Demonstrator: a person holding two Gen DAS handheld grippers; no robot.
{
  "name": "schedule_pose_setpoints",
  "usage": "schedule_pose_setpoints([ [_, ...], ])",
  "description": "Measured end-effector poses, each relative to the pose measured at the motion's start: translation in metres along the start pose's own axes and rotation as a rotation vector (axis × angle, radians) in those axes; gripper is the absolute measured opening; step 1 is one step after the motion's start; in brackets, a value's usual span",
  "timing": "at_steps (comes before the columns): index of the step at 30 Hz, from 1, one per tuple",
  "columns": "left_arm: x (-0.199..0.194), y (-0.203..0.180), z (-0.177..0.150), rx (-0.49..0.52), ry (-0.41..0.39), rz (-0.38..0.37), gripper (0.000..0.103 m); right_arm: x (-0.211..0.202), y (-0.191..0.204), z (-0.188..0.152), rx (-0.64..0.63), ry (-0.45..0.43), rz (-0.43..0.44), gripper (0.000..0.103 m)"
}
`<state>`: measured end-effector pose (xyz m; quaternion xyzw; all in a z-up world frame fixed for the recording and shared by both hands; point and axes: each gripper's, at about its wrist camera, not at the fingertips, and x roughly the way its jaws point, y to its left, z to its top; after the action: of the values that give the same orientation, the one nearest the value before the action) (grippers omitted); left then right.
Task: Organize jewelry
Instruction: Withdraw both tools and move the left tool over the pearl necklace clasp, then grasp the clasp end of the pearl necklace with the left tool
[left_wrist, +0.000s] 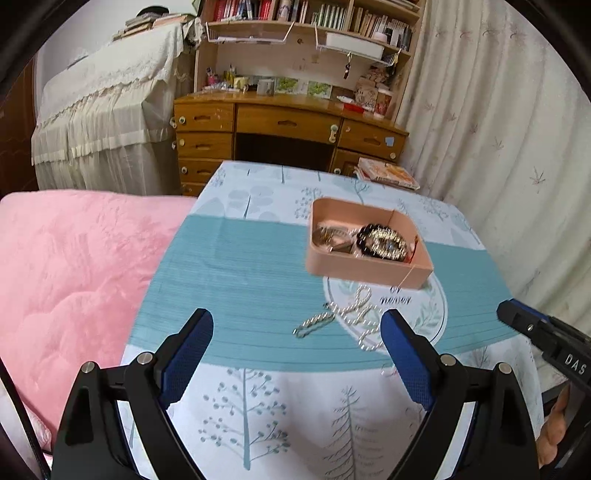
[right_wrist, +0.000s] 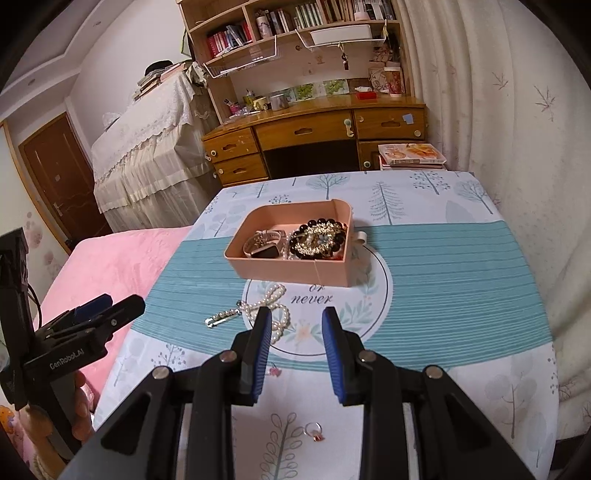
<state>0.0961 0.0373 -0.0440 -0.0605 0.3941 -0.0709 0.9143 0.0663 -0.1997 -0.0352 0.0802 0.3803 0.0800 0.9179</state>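
Note:
A pink box (left_wrist: 369, 268) (right_wrist: 291, 272) stands mid-table, holding a watch (right_wrist: 264, 248) and dark beaded bracelets (right_wrist: 319, 240) (left_wrist: 384, 240). In front of it on the cloth lie a pearl necklace (left_wrist: 360, 314) (right_wrist: 276, 292) and a pearl hair clip (left_wrist: 314, 324) (right_wrist: 221, 317). A small ring with a red stone (right_wrist: 316, 432) lies near the front edge. My left gripper (left_wrist: 297, 315) (right_wrist: 114, 306) hovers wide open over the front left of the table, empty. My right gripper (right_wrist: 295, 314) (left_wrist: 517, 314) hangs above the cloth short of the necklace, its jaws narrowly apart with nothing between them.
A pink blanket (left_wrist: 74, 277) lies left of the table. Behind stand a wooden desk (left_wrist: 288, 122) with shelves and a stack of books (right_wrist: 410, 155). A curtain (right_wrist: 498, 110) hangs along the right side. The tree-print tablecloth (right_wrist: 461, 266) drops off at the edges.

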Motion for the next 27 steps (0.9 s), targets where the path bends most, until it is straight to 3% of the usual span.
schedule_pose_setpoints([
  [8, 0.03, 0.001, -0.023, 0.047, 0.073, -0.009, 0.091, 0.023, -0.004, -0.018, -0.005, 0.066, 0.009, 0.028],
  [15, 0.062, -0.013, -0.025, 0.186, 0.082, -0.037, 0.089, 0.046, -0.007, -0.024, -0.003, 0.116, 0.013, 0.028],
  [21, 0.094, -0.016, -0.018, 0.23, 0.14, -0.094, 0.068, 0.06, -0.004, -0.028, -0.014, 0.144, 0.015, 0.028],
  [23, 0.108, -0.013, -0.013, 0.215, 0.173, -0.116, 0.055, 0.064, -0.002, -0.029, -0.019, 0.15, 0.014, 0.028],
  [27, 0.127, -0.008, -0.006, 0.202, 0.216, -0.146, 0.048, 0.07, -0.001, -0.028, -0.026, 0.161, 0.018, 0.028],
])
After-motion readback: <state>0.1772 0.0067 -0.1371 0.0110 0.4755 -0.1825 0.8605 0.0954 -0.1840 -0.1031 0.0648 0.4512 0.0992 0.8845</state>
